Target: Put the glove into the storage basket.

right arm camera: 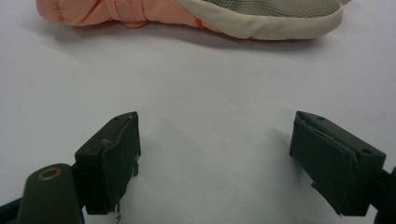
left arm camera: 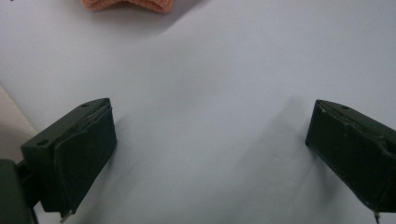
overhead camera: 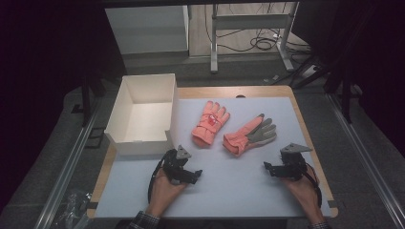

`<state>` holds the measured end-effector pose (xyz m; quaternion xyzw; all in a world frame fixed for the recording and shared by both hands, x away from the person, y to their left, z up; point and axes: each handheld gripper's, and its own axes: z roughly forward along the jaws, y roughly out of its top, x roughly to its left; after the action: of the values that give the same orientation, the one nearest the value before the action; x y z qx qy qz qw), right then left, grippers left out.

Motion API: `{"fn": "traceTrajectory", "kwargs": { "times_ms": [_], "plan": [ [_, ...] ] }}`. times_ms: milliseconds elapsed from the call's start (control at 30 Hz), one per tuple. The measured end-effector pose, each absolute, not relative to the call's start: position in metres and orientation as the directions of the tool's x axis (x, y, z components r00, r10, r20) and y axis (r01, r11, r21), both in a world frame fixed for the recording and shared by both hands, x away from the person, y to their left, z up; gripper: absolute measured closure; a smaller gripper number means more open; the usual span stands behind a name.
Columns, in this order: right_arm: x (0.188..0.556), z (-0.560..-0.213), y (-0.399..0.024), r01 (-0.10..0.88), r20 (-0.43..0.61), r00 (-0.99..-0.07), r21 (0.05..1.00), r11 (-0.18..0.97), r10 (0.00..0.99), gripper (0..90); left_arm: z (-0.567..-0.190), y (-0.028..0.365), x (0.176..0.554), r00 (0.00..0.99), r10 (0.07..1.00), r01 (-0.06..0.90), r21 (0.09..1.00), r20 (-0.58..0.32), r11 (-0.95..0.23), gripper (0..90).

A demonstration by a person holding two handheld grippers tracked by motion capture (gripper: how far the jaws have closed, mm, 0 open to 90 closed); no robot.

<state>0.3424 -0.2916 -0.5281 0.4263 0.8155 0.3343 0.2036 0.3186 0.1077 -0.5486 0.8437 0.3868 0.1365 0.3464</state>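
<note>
Two salmon-pink gloves lie on the white mat. The left glove lies back up with a red mark on it. The right glove lies palm up, showing grey palm fabric. My left gripper rests on the mat below the left glove, jaws open and bare mat between them. A glove cuff peeks in at the top of the left gripper view. Down at the lower right, my right gripper stands open near the right glove, nothing between its fingers.
An open white cardboard box stands at the left of the table, just above my left hand. The wooden table edge borders the mat on the right. Metal rails and a dark floor surround the table.
</note>
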Motion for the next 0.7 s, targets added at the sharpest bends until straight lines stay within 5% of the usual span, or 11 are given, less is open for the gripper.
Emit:
{"fn": "traceTrajectory", "kwargs": {
  "times_ms": [700],
  "plan": [
    [0.368, -0.499, -0.272, 0.558, 0.03, -0.568, 0.748, 0.358, 0.822, 25.9, -0.548, 0.108, 0.318, 0.666, 0.745, 0.557, 0.688, -0.034, -0.466, 1.9]
  ]
}}
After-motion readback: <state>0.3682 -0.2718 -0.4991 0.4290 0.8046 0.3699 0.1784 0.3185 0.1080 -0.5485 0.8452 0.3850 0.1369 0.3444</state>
